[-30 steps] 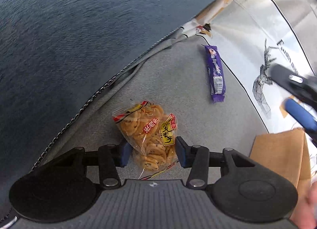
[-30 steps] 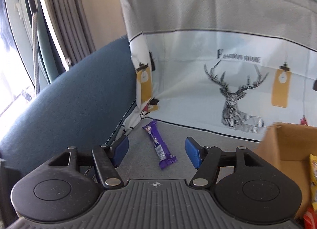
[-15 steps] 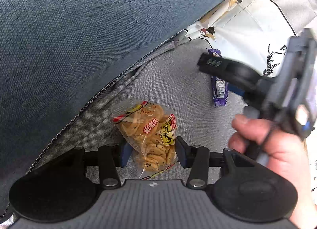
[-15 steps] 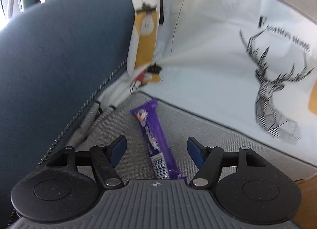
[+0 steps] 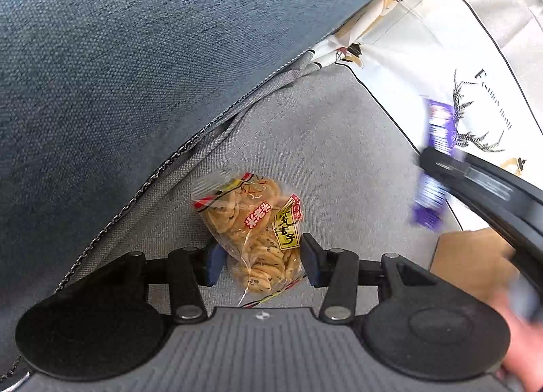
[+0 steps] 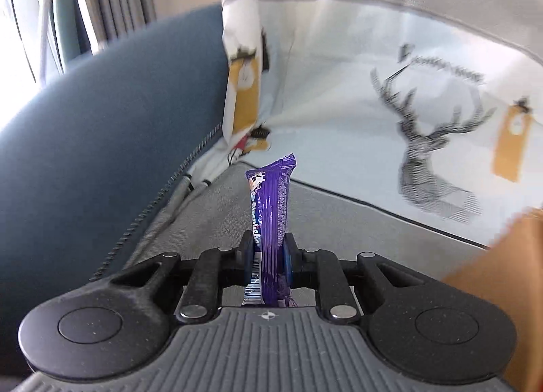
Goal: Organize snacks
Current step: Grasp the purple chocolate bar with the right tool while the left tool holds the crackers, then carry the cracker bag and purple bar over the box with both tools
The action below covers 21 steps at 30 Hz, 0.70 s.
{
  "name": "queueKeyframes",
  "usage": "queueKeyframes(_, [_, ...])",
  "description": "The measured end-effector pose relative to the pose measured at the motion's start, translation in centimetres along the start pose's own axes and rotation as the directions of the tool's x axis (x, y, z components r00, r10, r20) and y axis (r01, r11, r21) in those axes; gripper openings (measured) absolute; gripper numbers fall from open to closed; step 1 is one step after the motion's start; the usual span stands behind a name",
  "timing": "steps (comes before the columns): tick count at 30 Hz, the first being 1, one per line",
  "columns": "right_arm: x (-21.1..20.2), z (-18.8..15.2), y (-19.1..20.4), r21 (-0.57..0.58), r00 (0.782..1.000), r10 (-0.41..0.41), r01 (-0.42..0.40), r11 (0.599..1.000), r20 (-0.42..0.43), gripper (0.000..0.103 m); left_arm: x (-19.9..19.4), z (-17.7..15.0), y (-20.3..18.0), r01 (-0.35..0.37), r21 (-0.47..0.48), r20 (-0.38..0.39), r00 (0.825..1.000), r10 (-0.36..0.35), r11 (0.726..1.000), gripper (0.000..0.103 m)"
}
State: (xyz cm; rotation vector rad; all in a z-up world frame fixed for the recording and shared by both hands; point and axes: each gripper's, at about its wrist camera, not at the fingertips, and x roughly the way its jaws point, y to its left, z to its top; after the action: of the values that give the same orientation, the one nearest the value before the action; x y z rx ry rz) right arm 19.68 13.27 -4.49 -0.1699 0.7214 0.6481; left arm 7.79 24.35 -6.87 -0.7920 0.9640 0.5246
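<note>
Right gripper (image 6: 269, 258): jaws just closed, now clamped on purple candy bar (image 6: 271, 209); bar stands upright between pads, lifted off grey seat cushion (image 6: 339, 219).
Left gripper (image 5: 261, 265): pads press both sides of clear bag of crackers (image 5: 254, 232); bag lies on cushion, near blue armrest (image 5: 135, 70).
Cardboard box (image 5: 471, 263) at right edge, beside deer-print cloth (image 6: 424, 141).
</note>
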Motion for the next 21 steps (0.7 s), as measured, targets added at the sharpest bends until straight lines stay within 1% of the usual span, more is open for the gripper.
queueKeyframes(4, [-6.7, -1.3, -1.2, 0.033, 0.997, 0.028, -0.030, 0.999, 0.076, 0.018, -0.5, -0.5, -0.2, 0.022, 0.042, -0.009, 1.000, -0.022, 0.999, 0.051])
queueKeyframes(8, [-13.2, -3.1, -2.9, 0.079, 0.986, 0.053, -0.066, 0.995, 0.157, 0.018, -1.8, -1.4, -1.3, 0.034, 0.129, 0.012, 0.999, -0.036, 0.991, 0.051])
queueKeyframes(10, [-16.1, -4.5, -3.6, 0.092, 0.979, 0.060, -0.080, 0.993, 0.196, 0.018, -3.0, -1.8, -1.7, 0.059, 0.157, 0.033, 0.997, -0.065, 0.986, 0.051])
queueKeyframes(12, [-18.6, -5.9, -4.5, 0.098, 0.971, 0.066, -0.091, 0.991, 0.231, 0.018, -4.7, -2.4, -2.0, 0.077, 0.184, 0.075, 0.993, -0.092, 0.980, 0.051])
queueKeyframes(15, [-21.8, -8.1, -5.8, 0.099, 0.958, 0.061, -0.092, 0.991, 0.281, 0.018, -7.3, -3.5, -2.6, 0.106, 0.243, 0.139, 0.980, -0.142, 0.964, 0.051])
queueKeyframes(17, [-23.3, -9.4, -7.1, 0.108, 0.952, 0.051, -0.087, 0.990, 0.302, 0.018, -8.9, -4.6, -2.9, 0.141, 0.286, 0.169, 0.966, -0.194, 0.948, 0.051])
queueKeyframes(21, [-25.4, -11.2, -10.0, 0.138, 0.943, 0.022, -0.072, 0.988, 0.333, 0.018, -11.2, -7.2, -3.4, 0.197, 0.340, 0.200, 0.940, -0.275, 0.919, 0.051])
